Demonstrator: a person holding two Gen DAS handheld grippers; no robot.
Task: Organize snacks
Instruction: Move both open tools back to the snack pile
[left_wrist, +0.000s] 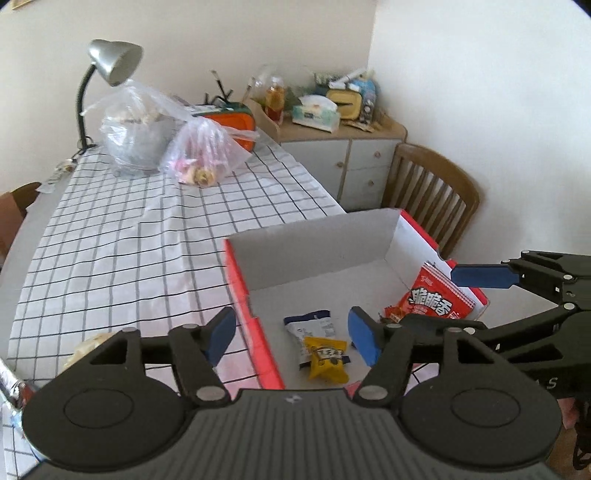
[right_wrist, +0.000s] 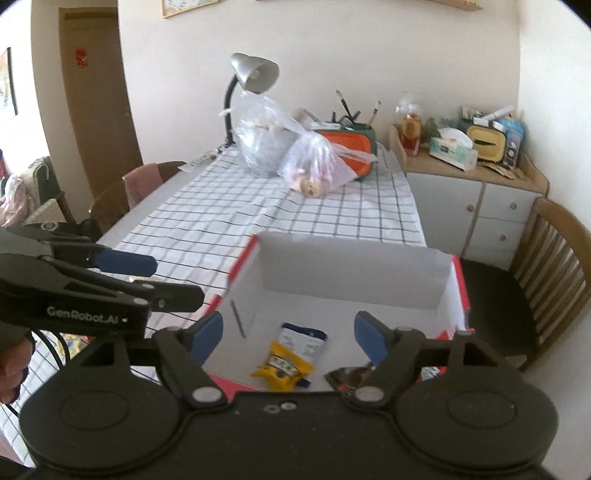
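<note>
A red cardboard box (left_wrist: 255, 325) with a white inside stands on the checked tablecloth; it also shows in the right wrist view (right_wrist: 354, 273). Inside lie a yellow snack packet (left_wrist: 327, 360) (right_wrist: 282, 365), a white and blue packet (left_wrist: 312, 323) (right_wrist: 303, 338) and a red snack bag (left_wrist: 436, 297) leaning on the right wall. My left gripper (left_wrist: 291, 338) is open and empty over the box's left wall. My right gripper (right_wrist: 290, 339) is open and empty above the box's near edge, with a dark wrapper (right_wrist: 351, 376) below it.
Two clear plastic bags of food (left_wrist: 201, 153) (right_wrist: 314, 162), a desk lamp (left_wrist: 110, 62) and an orange case (left_wrist: 236, 122) stand at the table's far end. A cluttered cabinet (left_wrist: 343, 147) and a wooden chair (left_wrist: 432, 192) are on the right.
</note>
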